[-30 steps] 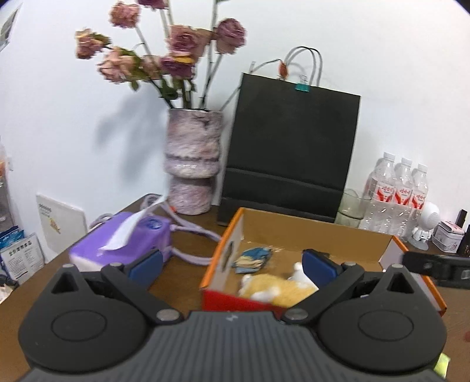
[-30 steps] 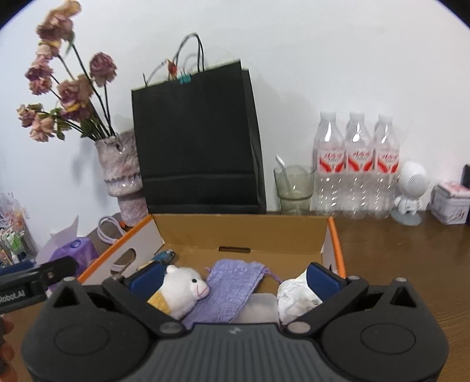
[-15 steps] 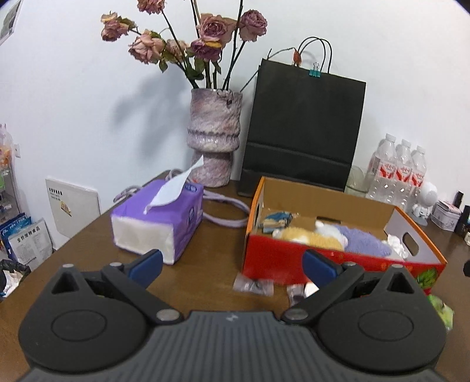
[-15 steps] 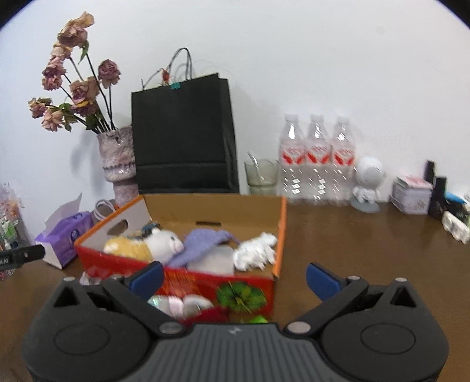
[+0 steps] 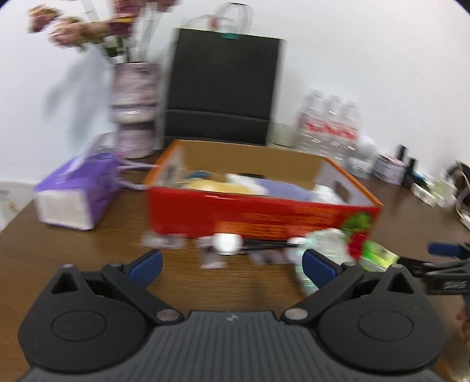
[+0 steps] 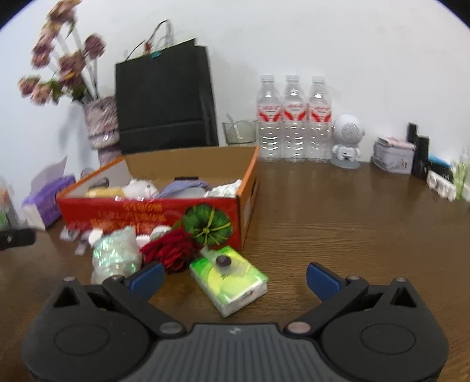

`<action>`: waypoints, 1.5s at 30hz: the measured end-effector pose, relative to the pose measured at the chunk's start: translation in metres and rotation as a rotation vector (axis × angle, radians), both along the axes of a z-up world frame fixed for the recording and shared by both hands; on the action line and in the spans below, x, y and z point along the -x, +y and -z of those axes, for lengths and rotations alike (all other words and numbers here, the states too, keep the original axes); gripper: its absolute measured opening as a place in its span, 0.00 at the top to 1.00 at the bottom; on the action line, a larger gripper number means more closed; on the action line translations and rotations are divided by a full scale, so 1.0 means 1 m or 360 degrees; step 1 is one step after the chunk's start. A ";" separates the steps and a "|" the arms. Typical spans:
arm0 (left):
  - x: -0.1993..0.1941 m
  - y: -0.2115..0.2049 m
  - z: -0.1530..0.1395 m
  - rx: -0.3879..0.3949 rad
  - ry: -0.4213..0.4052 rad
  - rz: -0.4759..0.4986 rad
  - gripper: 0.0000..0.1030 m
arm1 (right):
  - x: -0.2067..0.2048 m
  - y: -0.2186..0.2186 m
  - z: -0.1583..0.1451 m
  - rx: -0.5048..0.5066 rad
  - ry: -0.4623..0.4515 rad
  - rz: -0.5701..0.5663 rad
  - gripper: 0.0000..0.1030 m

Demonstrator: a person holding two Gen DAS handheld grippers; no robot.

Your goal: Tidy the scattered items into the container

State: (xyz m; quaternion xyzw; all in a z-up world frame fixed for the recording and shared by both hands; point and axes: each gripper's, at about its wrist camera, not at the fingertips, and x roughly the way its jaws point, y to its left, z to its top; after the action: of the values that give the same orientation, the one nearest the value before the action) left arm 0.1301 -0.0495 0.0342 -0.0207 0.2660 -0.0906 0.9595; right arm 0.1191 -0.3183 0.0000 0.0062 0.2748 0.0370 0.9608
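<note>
Toys fill the red cardboard box (image 6: 164,211) on the brown wooden table (image 6: 337,223). Green tissue pack (image 6: 229,280), red cloth rose (image 6: 170,249) and shiny bag (image 6: 116,255) wait in front. Left gripper (image 5: 230,263) and right gripper (image 6: 233,276) are both wide open and empty, ready to grab.

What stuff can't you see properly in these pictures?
- Small items in front of the red box, left wrist view: motion blur smears them, so I cannot name them.
- Bottom of the box, both views: the plush toy and purple cloth cover it.
- Flowers, left wrist view: blurred and cut by the top edge.
- Dark lump on the green tissue pack, right wrist view: too small to identify.
</note>
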 end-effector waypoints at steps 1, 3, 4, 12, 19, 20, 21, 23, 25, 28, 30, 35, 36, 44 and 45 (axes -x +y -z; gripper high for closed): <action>-0.003 -0.010 0.001 -0.0010 0.0004 0.0031 0.00 | 0.000 0.004 0.001 0.0057 -0.0008 -0.0006 0.00; -0.009 -0.027 0.005 -0.0012 0.0026 0.0077 0.00 | -0.003 0.007 0.003 0.0111 -0.0009 -0.0021 0.00; -0.013 -0.034 0.007 -0.0008 0.0041 0.0093 0.00 | -0.005 0.007 0.004 0.0120 -0.0003 -0.0034 0.00; -0.042 -0.066 0.027 0.0012 0.0122 0.0071 0.00 | -0.025 -0.004 0.004 0.0057 -0.0013 -0.0131 0.08; -0.053 -0.070 0.040 0.0032 0.0164 0.0098 0.32 | -0.049 0.007 0.017 0.0025 0.0040 -0.0268 0.68; -0.054 -0.070 0.042 0.0035 0.0175 0.0108 0.48 | -0.050 0.008 0.018 0.0019 0.0032 -0.0270 0.71; -0.055 -0.068 0.045 0.0047 0.0193 0.0119 0.52 | -0.050 0.008 0.018 0.0021 0.0028 -0.0274 0.80; -0.055 -0.064 0.045 0.0067 0.0185 0.0131 0.58 | -0.047 0.009 0.017 0.0022 0.0013 -0.0275 0.85; -0.051 -0.062 0.042 0.0077 0.0149 0.0129 0.58 | -0.043 0.009 0.017 0.0027 0.0000 -0.0280 0.86; -0.049 -0.058 0.037 0.0117 0.0135 0.0135 0.58 | -0.039 0.008 0.016 0.0031 -0.0031 -0.0254 0.87; -0.048 -0.057 0.035 0.0118 0.0132 0.0137 0.58 | -0.037 0.006 0.015 0.0014 -0.0046 -0.0250 0.88; -0.047 -0.057 0.032 0.0118 0.0128 0.0140 0.58 | -0.033 0.008 0.013 0.0017 -0.0071 -0.0242 0.88; -0.046 -0.057 0.032 0.0121 0.0123 0.0138 0.58 | -0.032 0.008 0.012 0.0019 -0.0077 -0.0239 0.88; -0.042 -0.055 0.025 0.0144 0.0100 0.0137 0.58 | -0.024 0.005 0.003 -0.0017 -0.0130 -0.0195 0.88; -0.042 -0.054 0.023 0.0150 0.0095 0.0136 0.58 | -0.022 0.005 0.001 -0.0019 -0.0142 -0.0190 0.88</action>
State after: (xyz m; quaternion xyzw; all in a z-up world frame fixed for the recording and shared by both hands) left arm 0.1717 -0.1039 0.0110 -0.0571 0.2905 -0.1431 0.9444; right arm 0.1415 -0.3132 -0.0009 -0.0060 0.2314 0.0963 0.9681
